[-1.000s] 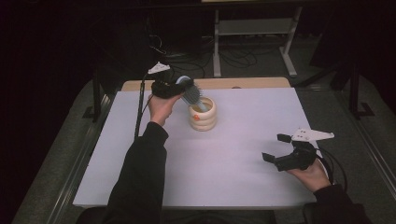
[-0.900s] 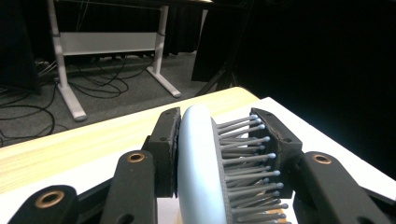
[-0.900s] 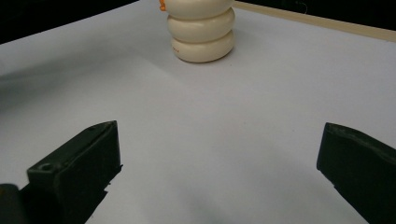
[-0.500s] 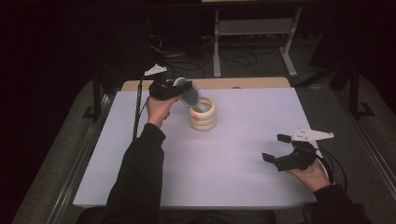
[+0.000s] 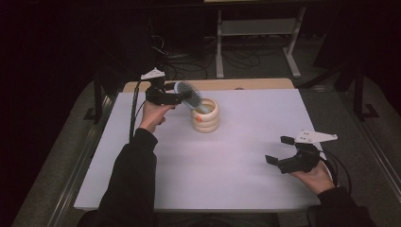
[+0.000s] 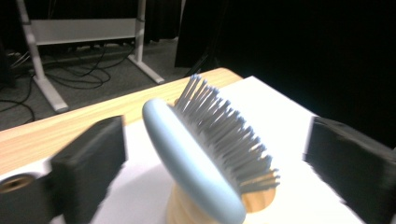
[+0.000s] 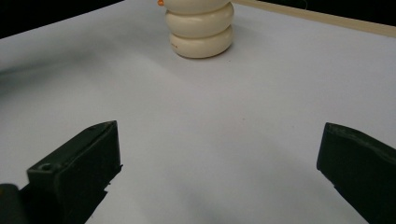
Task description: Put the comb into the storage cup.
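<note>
Hairbrush sits handle-down in the cream ribbed holder, far-left area of the white table. Long axis tilted: head leans up and back toward the left gripper, bristles facing up and toward the far edge. Left jaws have just been opening, now spread wide either side of the brush head, pads clear of it. Right gripper released too, nothing between jaws, near the front-right corner.

Hairbrush smooth matt plastic; holder glossy, perhaps ceramic.
</note>
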`<act>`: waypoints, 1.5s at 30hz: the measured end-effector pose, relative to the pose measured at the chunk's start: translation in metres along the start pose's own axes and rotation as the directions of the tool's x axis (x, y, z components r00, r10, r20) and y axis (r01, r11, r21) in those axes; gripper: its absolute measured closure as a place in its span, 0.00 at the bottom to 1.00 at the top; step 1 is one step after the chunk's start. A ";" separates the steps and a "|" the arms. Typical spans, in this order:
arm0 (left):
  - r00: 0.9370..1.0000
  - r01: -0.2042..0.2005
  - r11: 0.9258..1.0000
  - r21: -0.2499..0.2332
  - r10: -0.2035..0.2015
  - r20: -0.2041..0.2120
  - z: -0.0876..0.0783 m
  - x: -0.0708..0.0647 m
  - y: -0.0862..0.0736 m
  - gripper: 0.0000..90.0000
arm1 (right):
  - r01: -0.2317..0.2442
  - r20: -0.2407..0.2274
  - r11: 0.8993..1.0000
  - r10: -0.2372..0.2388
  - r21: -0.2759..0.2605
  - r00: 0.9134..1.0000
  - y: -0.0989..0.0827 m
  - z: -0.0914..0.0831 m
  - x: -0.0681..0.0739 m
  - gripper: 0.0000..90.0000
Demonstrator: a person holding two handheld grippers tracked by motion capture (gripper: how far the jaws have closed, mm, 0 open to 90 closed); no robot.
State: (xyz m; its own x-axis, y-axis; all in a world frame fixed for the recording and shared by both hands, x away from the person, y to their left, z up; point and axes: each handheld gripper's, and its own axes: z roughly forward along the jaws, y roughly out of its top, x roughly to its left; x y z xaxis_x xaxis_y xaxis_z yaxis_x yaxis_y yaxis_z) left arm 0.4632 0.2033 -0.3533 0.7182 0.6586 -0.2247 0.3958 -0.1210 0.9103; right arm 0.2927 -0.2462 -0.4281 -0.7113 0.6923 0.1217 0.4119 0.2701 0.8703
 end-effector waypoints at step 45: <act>0.996 -0.089 0.993 -0.083 0.091 0.013 -0.067 0.004 -0.042 0.00 | -0.006 0.015 1.000 0.006 0.015 1.000 -0.002 0.000 -0.001 0.00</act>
State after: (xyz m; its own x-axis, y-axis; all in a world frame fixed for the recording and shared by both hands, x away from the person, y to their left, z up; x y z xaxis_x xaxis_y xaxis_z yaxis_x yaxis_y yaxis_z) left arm 0.4116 0.2607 -0.3691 0.7582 0.6356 -0.1457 0.2811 -0.1169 0.9525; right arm 0.2925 -0.2475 -0.4304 -0.7003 0.7037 0.1202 0.4251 0.2757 0.8622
